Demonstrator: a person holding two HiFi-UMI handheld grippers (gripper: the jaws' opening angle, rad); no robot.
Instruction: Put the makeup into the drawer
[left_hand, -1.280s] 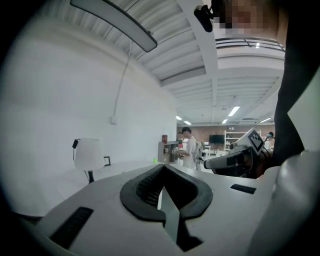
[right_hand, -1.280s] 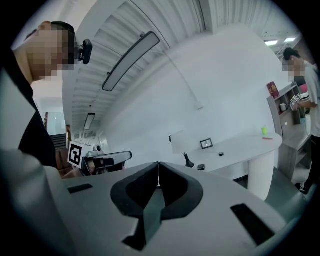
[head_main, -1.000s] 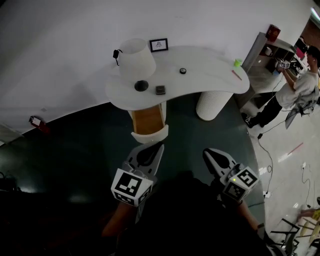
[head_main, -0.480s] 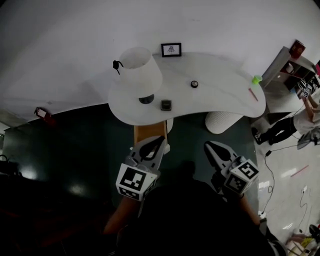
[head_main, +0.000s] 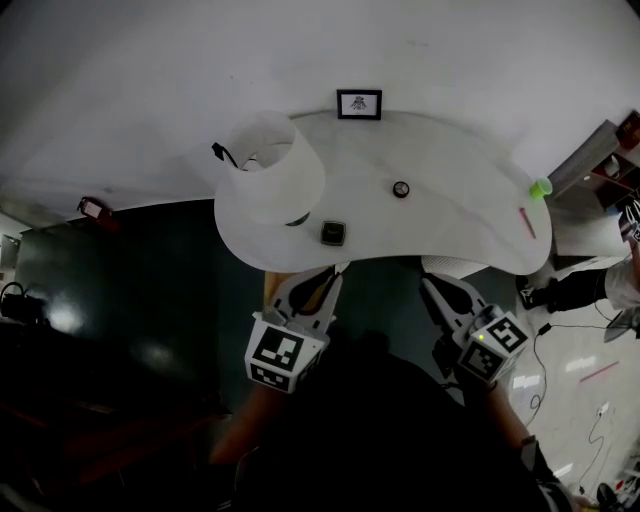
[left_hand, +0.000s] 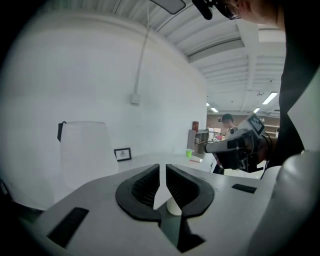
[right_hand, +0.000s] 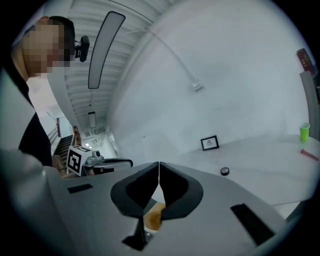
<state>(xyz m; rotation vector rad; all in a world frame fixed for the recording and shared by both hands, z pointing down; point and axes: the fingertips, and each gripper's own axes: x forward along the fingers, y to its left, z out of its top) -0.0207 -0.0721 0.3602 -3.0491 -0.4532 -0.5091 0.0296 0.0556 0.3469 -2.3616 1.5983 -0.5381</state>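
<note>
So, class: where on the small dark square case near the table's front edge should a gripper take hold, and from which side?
Probably across two opposite side edges of the square case, coming down from above on the person's side. It lies flat and low on the table, and the lamp crowds its far left.

The bench (head_main: 450, 150) stands before you, against the wall. On it, the lamp (head_main: 272, 168) is at the left end, and the frame (head_main: 359, 104) is at the back edge, to the lamp's right. A compact (head_main: 333, 233) lies near the front edge, just right of the lamp's foot. A pot (head_main: 401, 189) lies mid-bench, behind and right of the compact. At the right end stands a cup (head_main: 540, 187), with a stick (head_main: 527, 222) just before it. The drawer (right_hand: 152, 217) sits under the front edge, below the compact, with your left gripper (head_main: 335, 271) over it. Your right gripper (head_main: 426, 281) is well to its right, before the pedestal (head_main: 462, 265). A shelf (head_main: 590, 165) stands beyond the bench's right end.
</note>
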